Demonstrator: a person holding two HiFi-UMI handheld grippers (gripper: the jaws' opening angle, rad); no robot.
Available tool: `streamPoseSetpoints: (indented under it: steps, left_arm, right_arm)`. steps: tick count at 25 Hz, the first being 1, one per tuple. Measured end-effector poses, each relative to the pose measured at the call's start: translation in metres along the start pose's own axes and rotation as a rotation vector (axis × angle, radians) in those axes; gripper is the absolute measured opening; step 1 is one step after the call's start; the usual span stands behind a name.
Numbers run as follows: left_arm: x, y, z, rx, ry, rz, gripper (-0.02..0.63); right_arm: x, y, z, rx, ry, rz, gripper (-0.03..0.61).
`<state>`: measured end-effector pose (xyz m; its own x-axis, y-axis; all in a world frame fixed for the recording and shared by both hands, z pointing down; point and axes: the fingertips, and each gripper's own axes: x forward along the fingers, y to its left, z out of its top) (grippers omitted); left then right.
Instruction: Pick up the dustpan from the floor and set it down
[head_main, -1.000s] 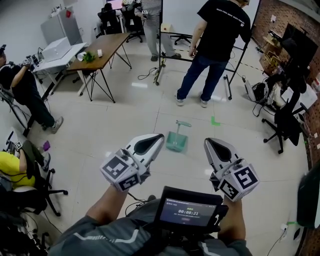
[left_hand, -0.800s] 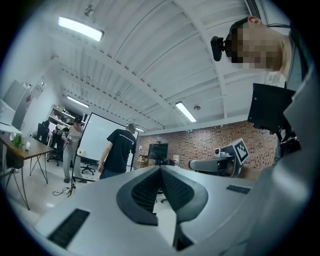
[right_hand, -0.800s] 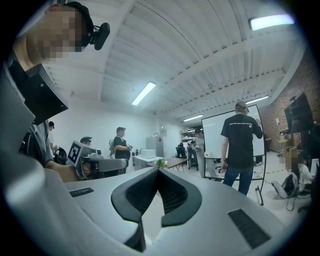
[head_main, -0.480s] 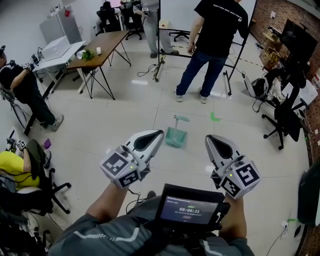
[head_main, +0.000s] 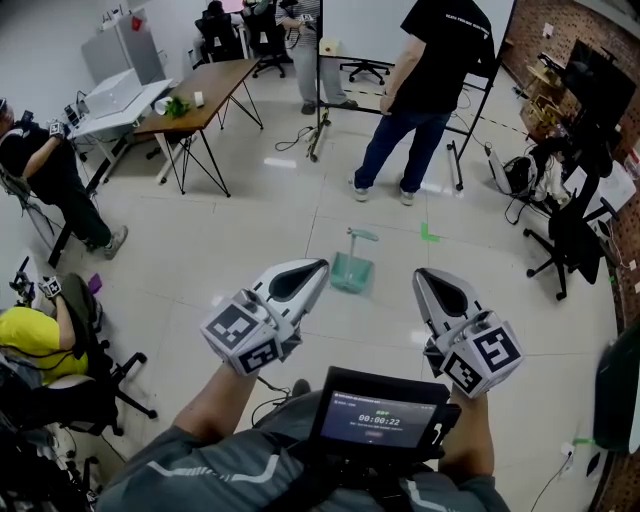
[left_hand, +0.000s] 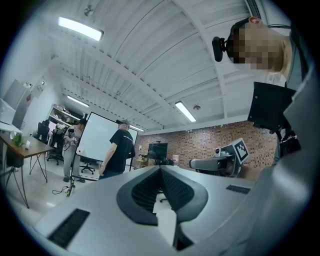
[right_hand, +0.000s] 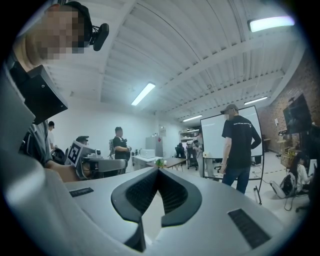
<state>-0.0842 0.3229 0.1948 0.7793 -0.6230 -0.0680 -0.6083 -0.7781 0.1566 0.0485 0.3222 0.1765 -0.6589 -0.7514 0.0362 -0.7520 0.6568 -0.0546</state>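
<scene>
Two grippers are out in front of me, held level, and both are closed on nothing. At my nine o'clock a seated person in a yellow top (head_main: 30, 345) is close by, and another seated person in black (head_main: 45, 165) is further off at ten o'clock. A wooden table (head_main: 205, 90) stands at eleven o'clock. My left gripper (head_main: 320, 267) points toward one o'clock; in the left gripper view its jaws meet tip to tip, the ribbed pads (left_hand: 147, 189) facing each other with no object in between. The green dustpan (head_main: 353, 272) lies on the pale floor (head_main: 250, 240) at my twelve o'clock, beyond the tips of both grippers and well apart from them, in the gap between the two as I look down. Its handle (head_main: 362, 236) rises at the far end, though from here I cannot tell whether it stands upright or leans. At six o'clock a small screen (head_main: 378, 415) is mounted near my body. A green tape mark (head_main: 430, 237) is on the floor at the dustpan's two o'clock. My right gripper (head_main: 421, 275) points toward eleven o'clock, its jaws likewise pressed together and empty. A standing person (head_main: 435, 60) in a black shirt and jeans is at one o'clock, and a black office chair (head_main: 575, 240) is at two o'clock near the brick wall (head_main: 560, 25).
</scene>
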Motion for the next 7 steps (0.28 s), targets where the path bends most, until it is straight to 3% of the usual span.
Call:
streamPoseSetpoints:
  steps: [7]
  left_arm:
    - [0.007, -0.016, 0.004, -0.005, -0.004, 0.007, 0.023]
  right_arm:
    - [-0.015, -0.006, 0.003, 0.001, 0.004, 0.001, 0.015]
